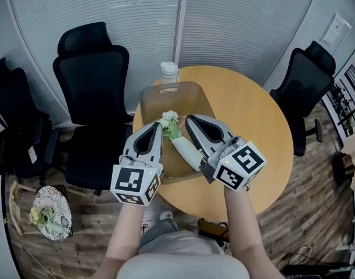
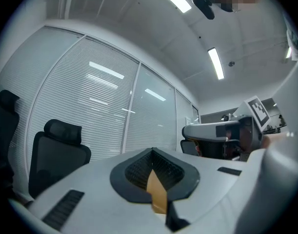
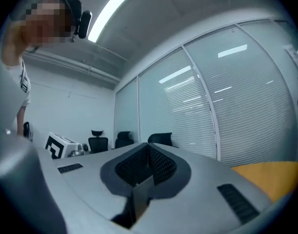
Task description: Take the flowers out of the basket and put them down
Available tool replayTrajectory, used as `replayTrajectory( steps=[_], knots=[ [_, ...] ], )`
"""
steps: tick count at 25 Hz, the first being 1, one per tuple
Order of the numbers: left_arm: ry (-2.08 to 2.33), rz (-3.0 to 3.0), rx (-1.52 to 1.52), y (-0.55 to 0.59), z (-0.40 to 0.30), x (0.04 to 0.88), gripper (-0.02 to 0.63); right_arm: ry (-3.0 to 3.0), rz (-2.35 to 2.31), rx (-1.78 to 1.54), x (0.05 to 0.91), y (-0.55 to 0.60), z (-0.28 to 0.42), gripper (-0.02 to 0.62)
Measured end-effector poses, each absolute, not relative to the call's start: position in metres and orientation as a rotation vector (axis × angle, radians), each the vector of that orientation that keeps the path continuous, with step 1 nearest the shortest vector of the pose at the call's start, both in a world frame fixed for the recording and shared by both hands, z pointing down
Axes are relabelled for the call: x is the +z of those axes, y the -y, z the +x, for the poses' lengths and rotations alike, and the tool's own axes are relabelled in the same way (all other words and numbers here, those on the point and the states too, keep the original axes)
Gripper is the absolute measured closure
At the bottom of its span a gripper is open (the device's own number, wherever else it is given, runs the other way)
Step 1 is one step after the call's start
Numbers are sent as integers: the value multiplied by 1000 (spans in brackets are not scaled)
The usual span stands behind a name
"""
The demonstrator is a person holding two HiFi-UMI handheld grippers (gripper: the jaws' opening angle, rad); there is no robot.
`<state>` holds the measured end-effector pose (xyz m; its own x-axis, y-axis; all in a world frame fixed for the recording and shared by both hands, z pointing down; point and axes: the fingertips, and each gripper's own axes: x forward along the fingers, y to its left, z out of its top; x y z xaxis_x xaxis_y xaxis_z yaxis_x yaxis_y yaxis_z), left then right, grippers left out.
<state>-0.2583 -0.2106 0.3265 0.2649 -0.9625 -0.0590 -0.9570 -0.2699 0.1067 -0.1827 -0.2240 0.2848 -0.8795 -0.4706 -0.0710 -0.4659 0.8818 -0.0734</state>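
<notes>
1. My left gripper [image 1: 158,125] sits left of centre in the head view, pointing toward the top of the frame. In the left gripper view [image 2: 153,169] its fingers are clenched together. A thin tan strip [image 2: 157,191] shows in the seam between them, and I cannot tell what it is.

2. My right gripper [image 1: 190,120] sits just right of centre in the head view, angled toward the upper left. In the right gripper view [image 3: 148,165] its fingers are pressed fully together, with no flower or stem between them.

3. The flowers [image 1: 178,141] lie in the basket [image 1: 177,97] at the centre of the frame, in the gap between my two grippers.
   - The white and green head points toward the top of the frame, close to the tip of my left gripper.
   - The pale wrapped stem runs toward the lower right and passes under the body of my right gripper.
   - I cannot tell whether either gripper touches the flowers.

4. The basket is brown, with a rounded far end and a slot near that end. It overlaps the left part of the round wooden table [image 1: 253,115].

5. A white bottle [image 1: 169,71] stands upright just beyond the far end of the basket.

6. A black office chair [image 1: 93,80] stands in the upper left of the frame, beside the table.
</notes>
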Motion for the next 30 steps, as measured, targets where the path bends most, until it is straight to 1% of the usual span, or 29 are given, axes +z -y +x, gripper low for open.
replayTrajectory(
  steps=[11, 12, 13, 16, 25, 30],
  knots=[
    [1894, 2393, -169, 226, -287, 343, 602, -3479, -861, -64, 370, 280, -218, 563],
    [1897, 2391, -168, 228, -288, 344, 603, -3507, -861, -78, 376, 282, -219, 530],
    [1900, 2390, -165, 229, -288, 344, 603, -3534, -860, -98, 383, 285, -219, 477],
    [1912, 2378, -157, 233, -291, 345, 602, -3608, -859, -168, 404, 293, -218, 415],
    [1934, 2330, -146, 244, -297, 351, 603, -3904, -754, -437, 492, 301, -218, 320],
    [1956, 2309, -152, 249, -304, 351, 603, -4000, -686, -611, 528, 301, -215, 304]
  ],
)
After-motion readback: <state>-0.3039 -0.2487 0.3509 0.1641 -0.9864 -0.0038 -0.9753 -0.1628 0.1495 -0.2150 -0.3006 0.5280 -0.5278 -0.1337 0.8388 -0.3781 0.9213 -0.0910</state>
